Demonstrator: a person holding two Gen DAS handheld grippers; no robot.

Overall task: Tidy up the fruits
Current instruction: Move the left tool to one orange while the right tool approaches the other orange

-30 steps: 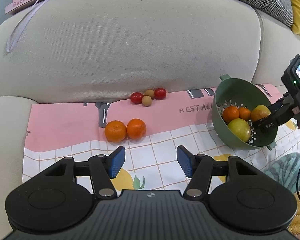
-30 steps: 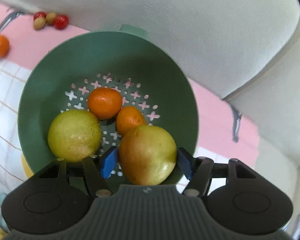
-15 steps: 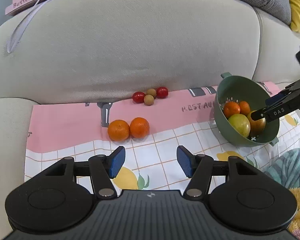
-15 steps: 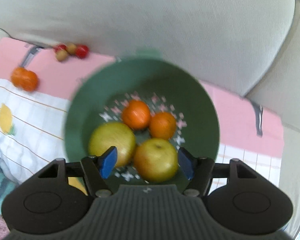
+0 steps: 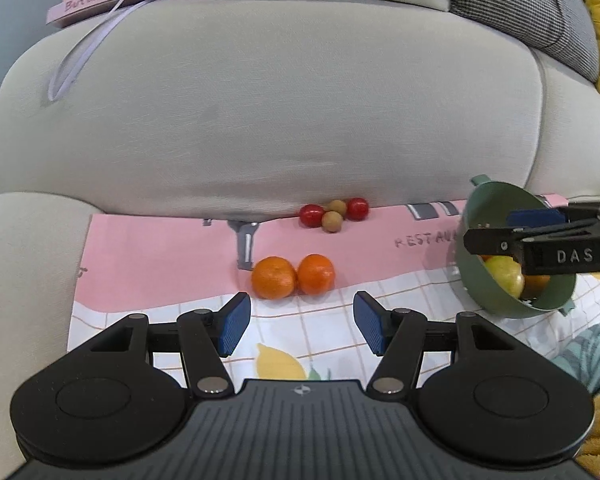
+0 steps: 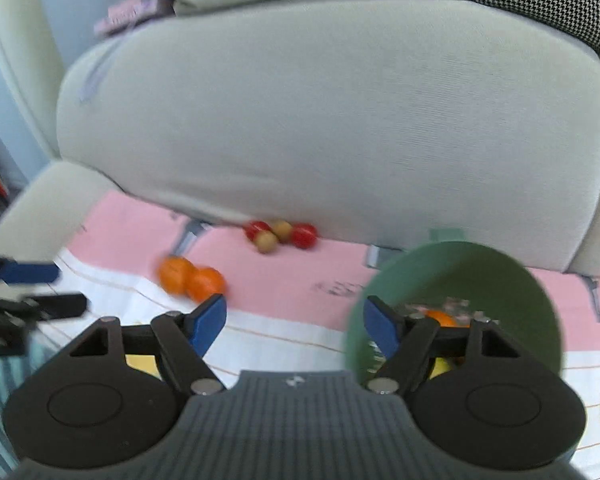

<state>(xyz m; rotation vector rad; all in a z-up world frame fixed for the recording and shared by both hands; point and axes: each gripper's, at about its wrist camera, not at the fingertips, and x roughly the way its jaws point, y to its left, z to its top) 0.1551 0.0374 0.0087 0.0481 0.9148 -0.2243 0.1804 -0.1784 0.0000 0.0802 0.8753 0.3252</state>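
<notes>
Two oranges [image 5: 274, 278] [image 6: 176, 274] lie side by side on the pink part of the cloth, just beyond my left gripper [image 5: 300, 320], which is open and empty. Behind them, two red and two tan small fruits [image 5: 332, 222] [image 6: 278, 234] huddle against the sofa back. The green colander [image 5: 472, 276] [image 6: 460, 256] at right holds a yellow-green fruit [image 5: 504, 274] and oranges [image 6: 440, 318]. My right gripper [image 6: 296, 320] [image 5: 500, 230] hovers above the colander's near rim, its jaws opening with nothing between them.
A pink and white checked cloth [image 5: 160, 256] covers the sofa seat. The beige backrest [image 5: 268, 120] rises right behind the fruit. A pink book [image 5: 96, 0] lies on top of it. Grey houndstooth and yellow cushions [image 5: 540, 12] sit at the upper right; striped teal fabric [image 5: 588, 356] at lower right.
The right gripper let go of the yellow-green fruit in the colander, rose and drew back, with its jaws widening. The left gripper edged closer to the two oranges.
</notes>
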